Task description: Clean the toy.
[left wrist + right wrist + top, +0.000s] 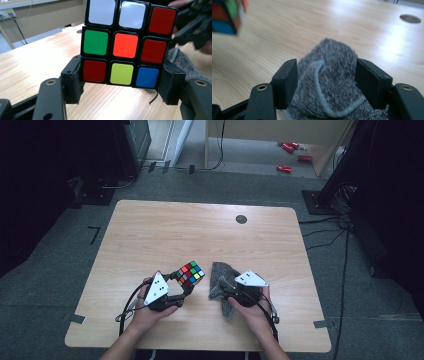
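High view: left gripper clamped on cube, low centre of frame, above wooden table; right gripper just right of it, on grey cloth. Left gripper view: cube's bottom row pinched between both jaws, stickers blank, unlettered. Right gripper view: jaws half-spread, flanking bunched cloth; pad contact indeterminable.

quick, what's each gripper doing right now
left gripper: closed on the puzzle cube, held above the table.
right gripper: jaws around the grey cloth, pads against its bunched sides.
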